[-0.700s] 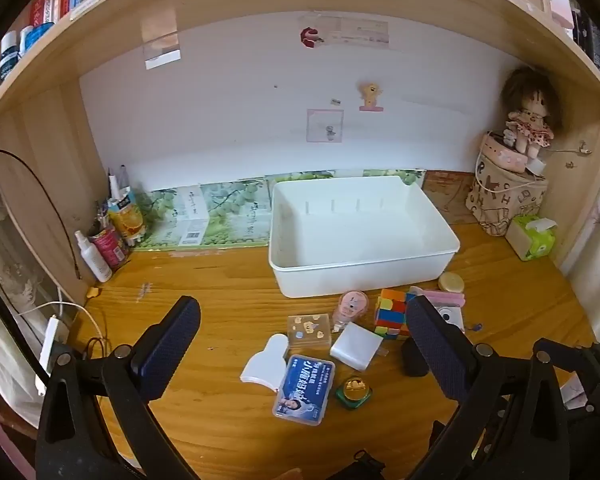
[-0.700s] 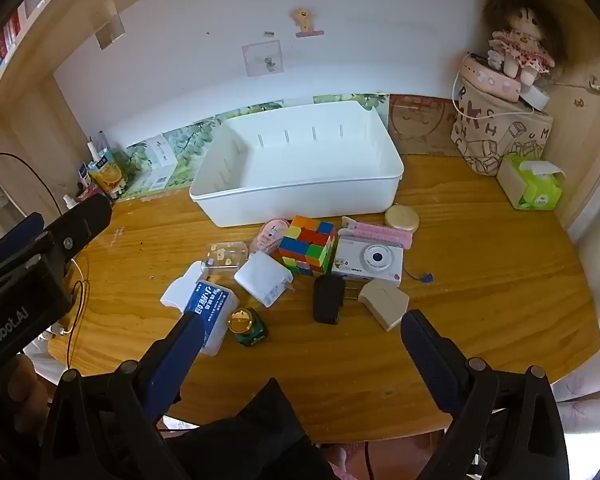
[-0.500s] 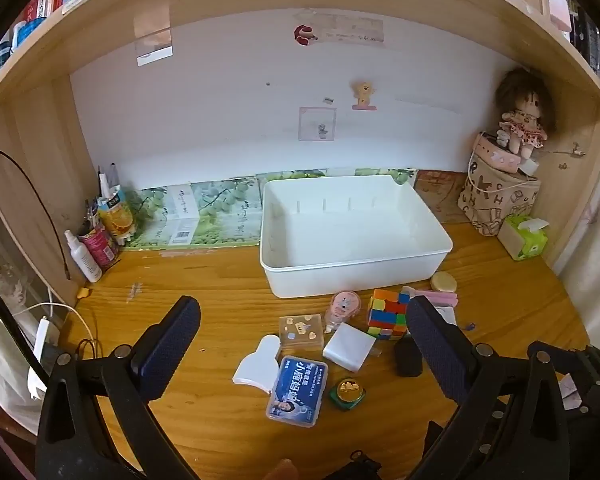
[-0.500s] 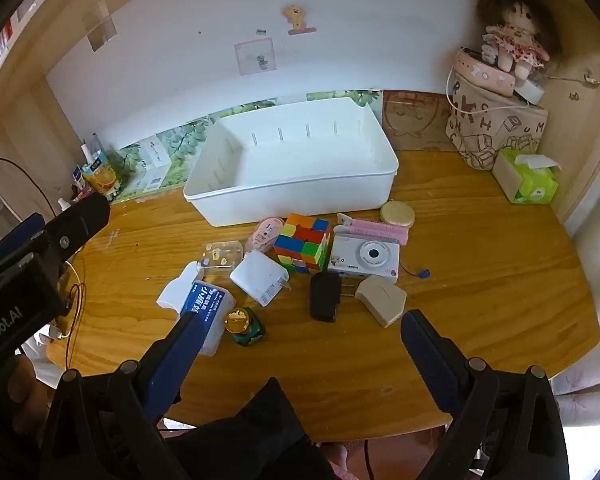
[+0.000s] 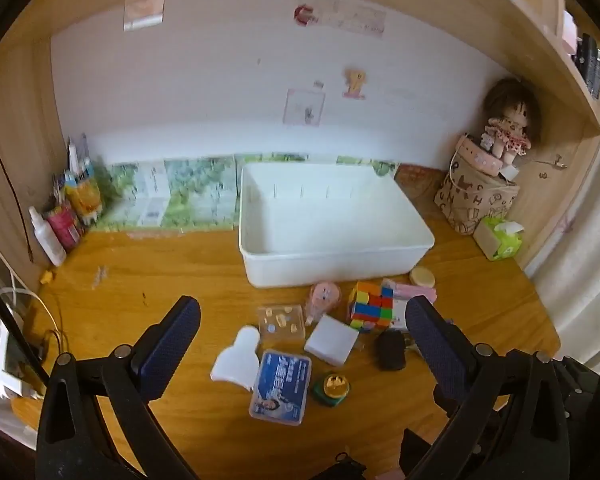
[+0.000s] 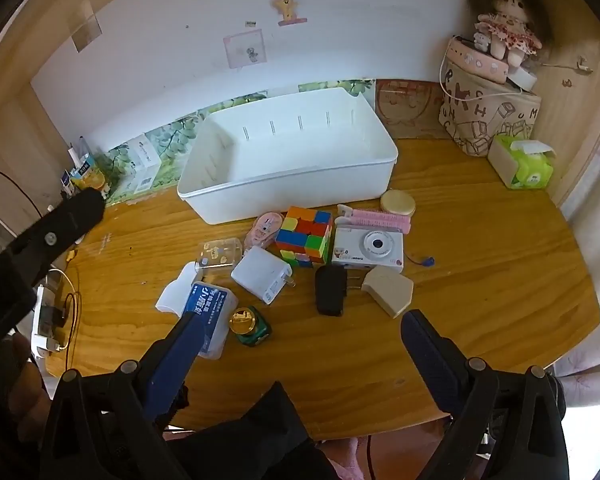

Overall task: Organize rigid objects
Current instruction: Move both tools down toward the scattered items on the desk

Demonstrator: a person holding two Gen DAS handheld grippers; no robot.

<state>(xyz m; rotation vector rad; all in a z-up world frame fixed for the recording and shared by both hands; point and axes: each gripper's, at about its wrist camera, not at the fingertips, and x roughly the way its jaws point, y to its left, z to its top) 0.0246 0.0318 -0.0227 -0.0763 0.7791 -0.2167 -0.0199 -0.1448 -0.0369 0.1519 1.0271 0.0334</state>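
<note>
An empty white bin (image 5: 332, 268) (image 6: 236, 208) stands at the back of the wooden desk. In front of it lie a colour cube (image 6: 305, 236), a white toy camera (image 6: 368, 250), a pink comb (image 6: 380, 219), a black charger (image 6: 331, 290), a beige plug (image 6: 389, 290), a white adapter (image 6: 262, 274), a blue-lidded box (image 5: 281, 386), a green jar with a gold lid (image 5: 332, 388) and a clear case (image 5: 281, 319). My left gripper (image 5: 302, 316) is open and empty above the clutter. My right gripper (image 6: 300, 328) is open and empty, nearer the front edge.
A doll on a printed bag (image 6: 488, 92) and a green tissue pack (image 6: 520, 162) stand at the back right. Bottles and tubes (image 5: 66, 216) crowd the back left corner. Cables and a power strip (image 5: 8, 356) lie at the left edge.
Both grippers have moved a little forward and lower toward the clutter, so the objects look larger. Both stay open. Nothing on the desk has moved.
</note>
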